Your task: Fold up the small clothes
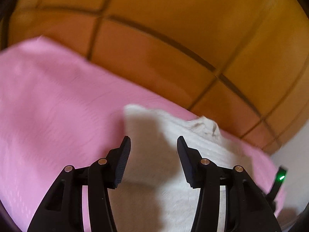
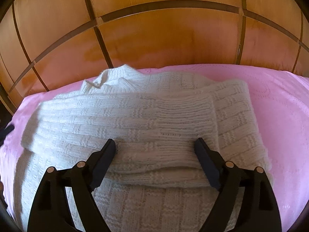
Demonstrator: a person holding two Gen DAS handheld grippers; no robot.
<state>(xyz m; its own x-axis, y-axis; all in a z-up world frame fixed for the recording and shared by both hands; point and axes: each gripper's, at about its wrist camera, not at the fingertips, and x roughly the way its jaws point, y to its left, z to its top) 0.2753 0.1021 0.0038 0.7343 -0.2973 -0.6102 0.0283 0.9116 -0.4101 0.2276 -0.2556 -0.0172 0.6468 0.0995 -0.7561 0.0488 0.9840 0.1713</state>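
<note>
A white knitted sweater (image 2: 135, 116) lies partly folded on a pink bedcover (image 2: 280, 106), with a sleeve folded across its body. My right gripper (image 2: 154, 145) is open, its jaws wide apart just above the folded sleeve, holding nothing. In the left wrist view, my left gripper (image 1: 154, 141) is open and empty above a corner of the same white sweater (image 1: 170, 145), which lies on the pink bedcover (image 1: 48, 106). This view is blurred.
A wooden headboard with dark inlaid lines (image 2: 154, 38) stands right behind the bed and also shows in the left wrist view (image 1: 173, 29). A white wall (image 1: 297, 154) and a green-lit device (image 1: 281, 176) are at the right edge.
</note>
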